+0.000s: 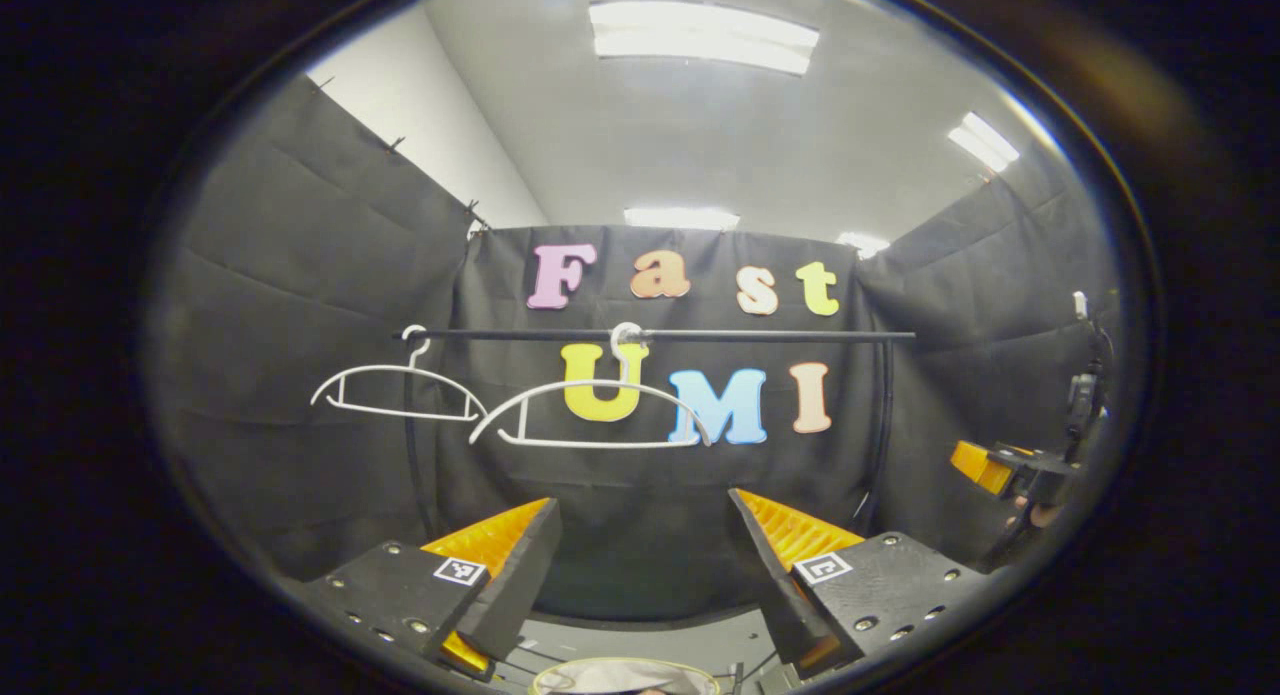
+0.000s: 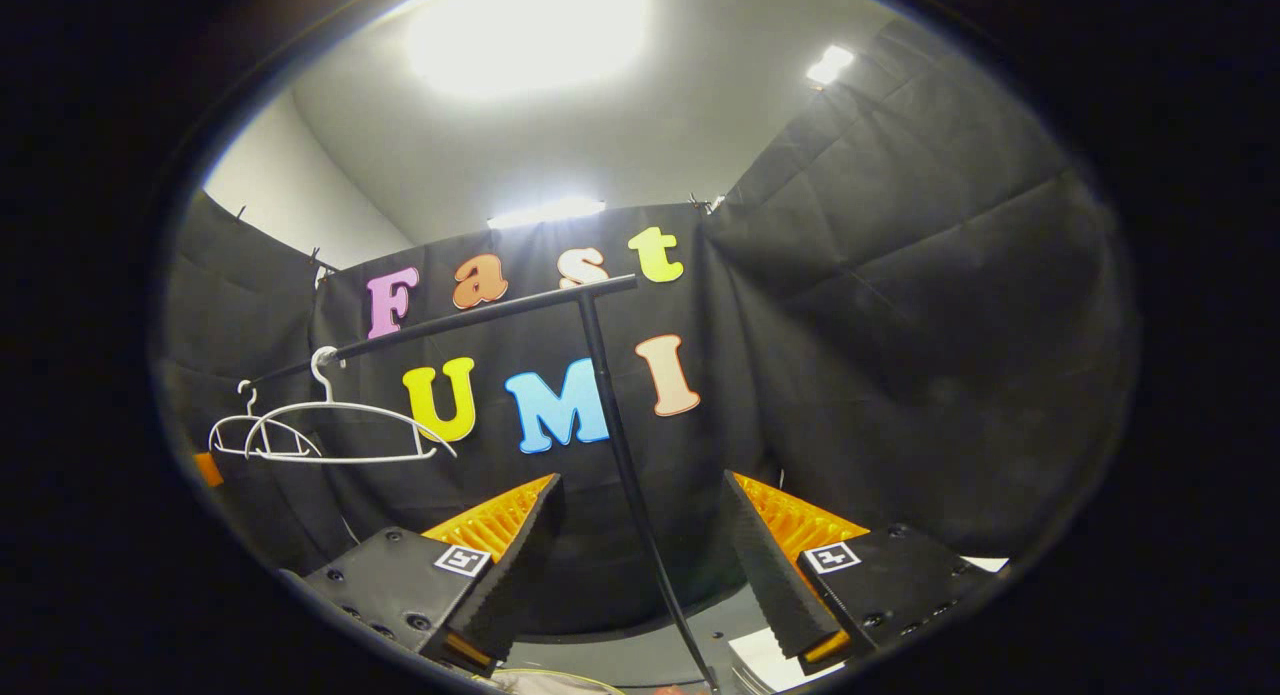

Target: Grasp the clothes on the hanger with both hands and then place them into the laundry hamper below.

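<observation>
— Black cloth walls, a dark rail (image 1: 760, 335), two white hangers (image 1: 590, 415) hanging bare. Where are the clothes?

— Likely that pale fabric in the hamper (image 1: 625, 678) below. Left gripper (image 1: 640, 565) and right gripper (image 2: 640, 565) both gape wide, holding nothing.

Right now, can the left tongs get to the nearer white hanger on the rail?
Probably yes. The left tongs stand open and empty, and the nearer hanger hangs bare on the rail straight ahead, with nothing between them.
</observation>
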`<state>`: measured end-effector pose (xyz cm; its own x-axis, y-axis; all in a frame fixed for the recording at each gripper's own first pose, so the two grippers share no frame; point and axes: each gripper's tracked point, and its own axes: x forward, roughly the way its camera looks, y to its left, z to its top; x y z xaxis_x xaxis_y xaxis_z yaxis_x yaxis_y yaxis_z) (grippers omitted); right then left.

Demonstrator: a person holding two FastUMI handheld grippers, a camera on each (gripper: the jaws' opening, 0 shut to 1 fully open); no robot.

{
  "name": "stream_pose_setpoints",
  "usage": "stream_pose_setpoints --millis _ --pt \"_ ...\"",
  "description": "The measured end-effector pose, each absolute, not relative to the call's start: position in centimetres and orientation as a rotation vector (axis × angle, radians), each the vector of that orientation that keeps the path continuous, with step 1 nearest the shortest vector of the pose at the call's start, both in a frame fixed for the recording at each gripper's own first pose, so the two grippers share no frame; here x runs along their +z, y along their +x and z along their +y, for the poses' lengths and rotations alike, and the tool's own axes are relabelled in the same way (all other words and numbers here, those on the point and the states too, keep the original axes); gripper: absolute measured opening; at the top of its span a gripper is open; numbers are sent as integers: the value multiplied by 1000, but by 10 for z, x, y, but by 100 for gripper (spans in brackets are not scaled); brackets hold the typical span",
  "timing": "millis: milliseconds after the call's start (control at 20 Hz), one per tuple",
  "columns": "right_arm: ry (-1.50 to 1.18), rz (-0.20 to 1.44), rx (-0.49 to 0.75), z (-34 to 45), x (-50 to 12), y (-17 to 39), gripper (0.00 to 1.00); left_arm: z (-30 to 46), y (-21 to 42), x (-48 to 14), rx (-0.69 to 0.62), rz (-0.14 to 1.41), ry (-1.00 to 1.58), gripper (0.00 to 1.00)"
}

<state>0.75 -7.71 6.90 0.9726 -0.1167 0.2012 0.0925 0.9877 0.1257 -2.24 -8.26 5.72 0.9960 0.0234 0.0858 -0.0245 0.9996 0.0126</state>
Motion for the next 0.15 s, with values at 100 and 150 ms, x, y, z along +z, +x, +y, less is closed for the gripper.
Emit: stream_pose_setpoints --millis 100,150 --pt "111 -195 -78 -62 67 9 92 -80 -26 49 27 -64 2 96" --pt "105 -183 -64 -56 64 10 97 -80 -29 44 26 -55 -2 96"
